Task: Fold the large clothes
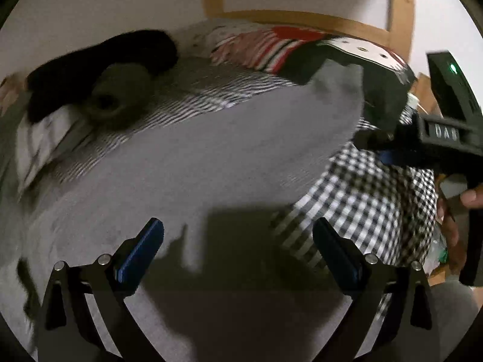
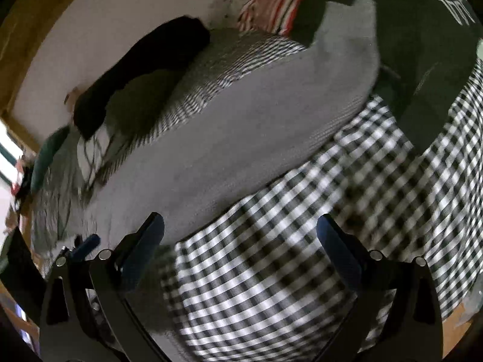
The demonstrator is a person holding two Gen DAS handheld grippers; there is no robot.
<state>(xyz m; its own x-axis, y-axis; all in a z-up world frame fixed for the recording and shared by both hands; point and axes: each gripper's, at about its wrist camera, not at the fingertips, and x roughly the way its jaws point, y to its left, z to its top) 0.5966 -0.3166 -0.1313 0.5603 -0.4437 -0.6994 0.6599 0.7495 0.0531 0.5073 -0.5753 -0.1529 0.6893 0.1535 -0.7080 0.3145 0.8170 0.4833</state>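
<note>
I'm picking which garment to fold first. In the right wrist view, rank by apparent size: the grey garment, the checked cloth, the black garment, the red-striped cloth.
1. Checked cloth, though it lies nearest the camera, so it may not truly beat the grey garment.
2. Grey garment.
3. Black garment.
4. Red-striped cloth, partly covered.

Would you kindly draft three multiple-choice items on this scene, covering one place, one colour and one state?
1. Where does the grey garment lie?
A. Partly over the checked cloth
B. Under the black garment
C. On the floor

2. What colours is the checked cloth?
A. Red and white
B. Black and white
C. Blue and grey

3. How are the two grippers set?
A. Both shut on cloth
B. Left open, right shut
C. Both open

Answers:
1 A: the grey edge overlaps the checks in both views.
2 B: dark and white squares show.
3 C: the left gripper and the right gripper have fingers spread wide, with nothing between them.
</note>
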